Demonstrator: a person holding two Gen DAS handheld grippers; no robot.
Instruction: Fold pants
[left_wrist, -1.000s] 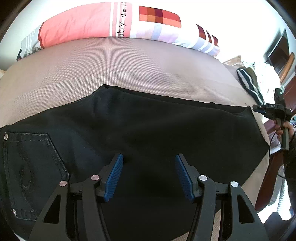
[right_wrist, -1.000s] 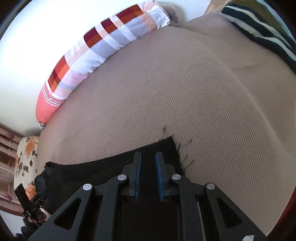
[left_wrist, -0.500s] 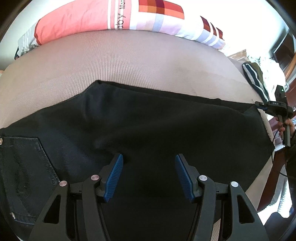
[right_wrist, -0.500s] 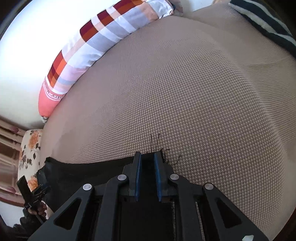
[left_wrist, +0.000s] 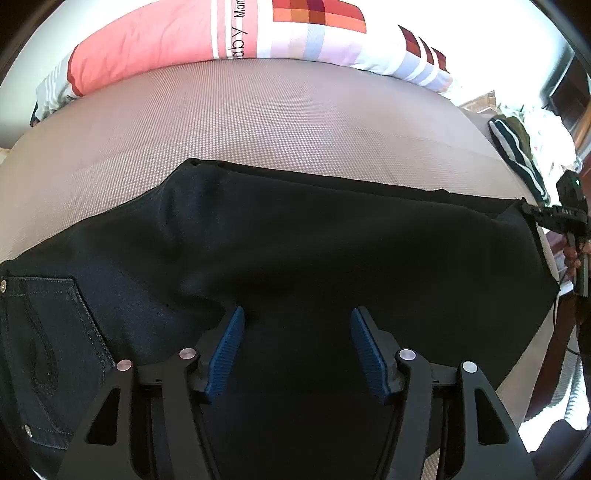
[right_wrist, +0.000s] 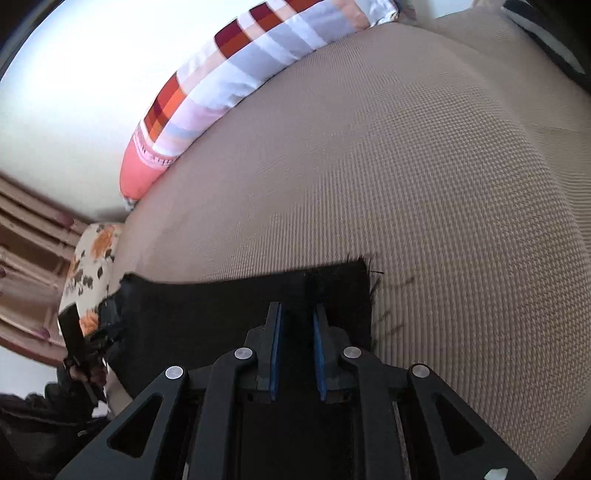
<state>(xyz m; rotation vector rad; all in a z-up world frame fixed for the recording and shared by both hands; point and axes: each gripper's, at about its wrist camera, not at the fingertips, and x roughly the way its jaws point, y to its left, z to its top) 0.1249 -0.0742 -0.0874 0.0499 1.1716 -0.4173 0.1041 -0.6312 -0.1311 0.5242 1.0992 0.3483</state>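
We see the black pants (left_wrist: 295, 236) spread flat across the near part of a bed, on its tan woven cover (left_wrist: 258, 122), with the seat end to the left and the leg ends to the right. A back pocket (left_wrist: 48, 332) with pale stitching and small metal rivets shows at the near left, and a few loose threads stick out from the frayed hem (right_wrist: 369, 295) at the right end. Our left hand-held gripper (left_wrist: 297, 321) hangs over the middle of the pants with its blue ribbed pads about halfway apart and nothing clamped between them; whether the tips touch the cloth we cannot tell. Our right hand-held gripper (right_wrist: 297, 314) sits at the far right corner of the leg end, its pads drawn close together with only a narrow gap and a fold of the black cloth running up between them, so it appears to pinch the hem. In the left wrist view that same gripper shows at the right edge, held by a hand (left_wrist: 574, 254). Along the far side of the bed lies a long pillow (left_wrist: 229, 37), coral pink at the left and checked in red, orange and lilac to the right, with printed letters of which we can read "aby" and "Mam". A dark garment with white stripes (left_wrist: 517, 155) lies at the far right of the bed.
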